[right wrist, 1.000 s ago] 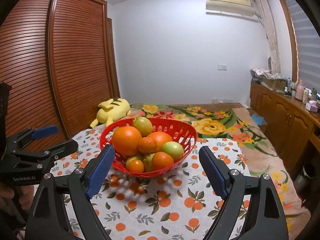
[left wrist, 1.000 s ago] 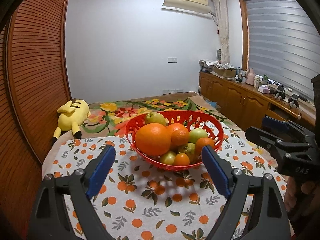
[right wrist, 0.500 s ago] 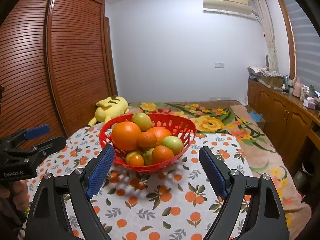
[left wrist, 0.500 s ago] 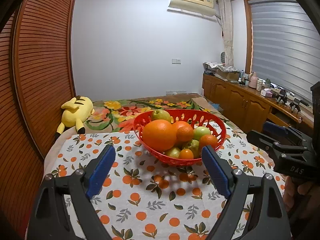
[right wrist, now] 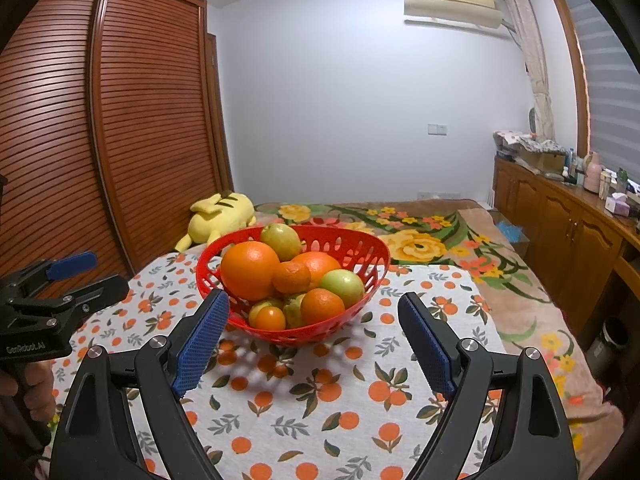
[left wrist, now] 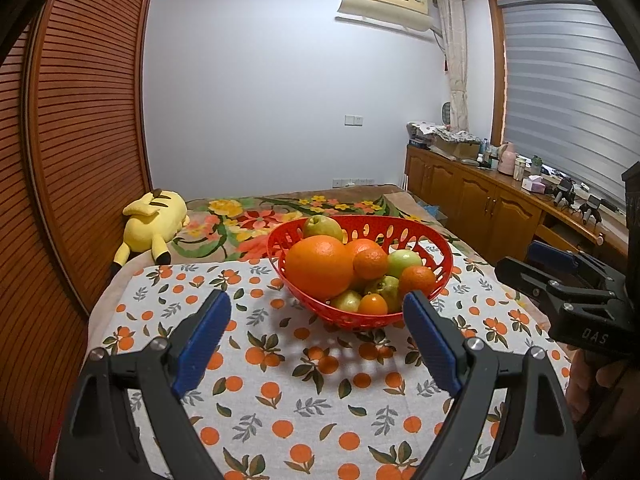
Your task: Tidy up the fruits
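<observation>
Left hand-held gripper: spread wide, holding nothing.
Right hand-held gripper: spread wide, holding nothing.
Red fruit basket: frame centre, piled full.

Glossy red plastic basket on matt printed cloth; slatted wooden wardrobe.

Fruit basket sits on the tablecloth, plush toy behind-left, cabinets right.

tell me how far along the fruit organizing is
Looks done: the fruit, including a big orange, is piled in the red basket on the tablecloth; none lies loose in view. In hand: nothing; the left gripper and right gripper are open and short of the basket. Left: probably nothing, unless sorting is wanted.
</observation>
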